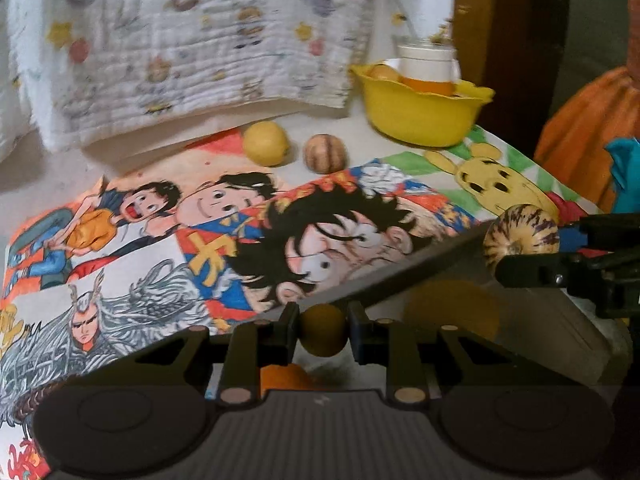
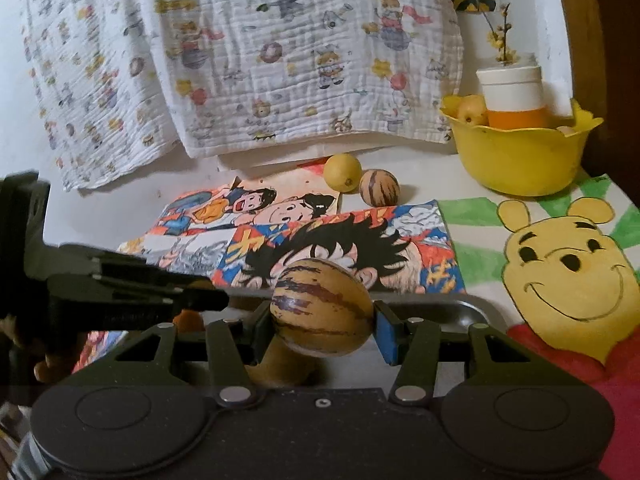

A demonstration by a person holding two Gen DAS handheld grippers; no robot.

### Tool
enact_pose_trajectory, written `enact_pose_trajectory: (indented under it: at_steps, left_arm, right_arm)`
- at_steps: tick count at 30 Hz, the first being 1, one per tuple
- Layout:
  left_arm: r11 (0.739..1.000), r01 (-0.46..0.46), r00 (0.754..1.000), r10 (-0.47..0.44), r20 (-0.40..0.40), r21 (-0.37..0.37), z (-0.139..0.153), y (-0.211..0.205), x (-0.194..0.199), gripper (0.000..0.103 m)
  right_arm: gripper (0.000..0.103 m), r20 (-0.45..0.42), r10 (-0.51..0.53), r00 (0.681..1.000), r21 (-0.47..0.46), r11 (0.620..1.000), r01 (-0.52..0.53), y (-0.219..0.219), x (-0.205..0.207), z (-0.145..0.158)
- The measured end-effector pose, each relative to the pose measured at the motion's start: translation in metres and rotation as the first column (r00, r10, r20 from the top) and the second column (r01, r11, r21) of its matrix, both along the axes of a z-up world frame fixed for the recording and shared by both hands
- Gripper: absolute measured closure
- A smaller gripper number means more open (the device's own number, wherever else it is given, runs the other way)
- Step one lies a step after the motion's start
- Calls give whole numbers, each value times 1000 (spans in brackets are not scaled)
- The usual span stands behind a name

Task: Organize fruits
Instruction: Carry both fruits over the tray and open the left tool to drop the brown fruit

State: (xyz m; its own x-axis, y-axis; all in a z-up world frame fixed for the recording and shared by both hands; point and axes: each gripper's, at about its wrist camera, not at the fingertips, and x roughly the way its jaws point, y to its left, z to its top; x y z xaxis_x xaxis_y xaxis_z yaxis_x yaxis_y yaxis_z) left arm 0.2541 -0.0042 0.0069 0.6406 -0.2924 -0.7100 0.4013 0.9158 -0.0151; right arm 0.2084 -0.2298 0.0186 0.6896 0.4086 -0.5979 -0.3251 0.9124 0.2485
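My left gripper (image 1: pixel 323 329) is shut on a small round yellow-brown fruit (image 1: pixel 323 344), held above the picture-covered table. My right gripper (image 2: pixel 322 322) is shut on a larger tan fruit with purple stripes (image 2: pixel 322 308); the left wrist view shows that striped fruit (image 1: pixel 520 236) at the right. A yellow bowl (image 2: pixel 520 160) stands at the far right of the table with yellow fruits (image 2: pixel 472 114) and a white-capped orange bottle (image 2: pixel 514 100) in it. Left of the bowl, a yellow lemon-like fruit (image 2: pixel 343 172) and a second striped fruit (image 2: pixel 379 188) lie side by side on the table.
Cartoon drawings (image 2: pixel 340 240) cover the tabletop, with a yellow bear picture (image 2: pixel 568 276) at the right. A printed white cloth (image 2: pixel 280 60) hangs behind. A dark tray rim (image 2: pixel 472 308) lies under the grippers, and an orange fruit (image 1: pixel 288 376) shows below. Orange fabric (image 1: pixel 580 128) is at the far right.
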Motion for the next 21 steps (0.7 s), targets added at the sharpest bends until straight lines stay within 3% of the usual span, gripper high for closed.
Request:
enact_pose_trajectory:
  at_steps: [10,21]
  left_arm:
    - [995,69,998,-69,-7,67,-8,-16,-20,75]
    - [970,169,985,-171,-3,175,-17,-31,-33,75]
  right_arm:
    - [49,-14,-4,1000,-5,1000,4,-9,-31,-17]
    - [49,24,20,1000,-116,993,-17,2,-43,-28]
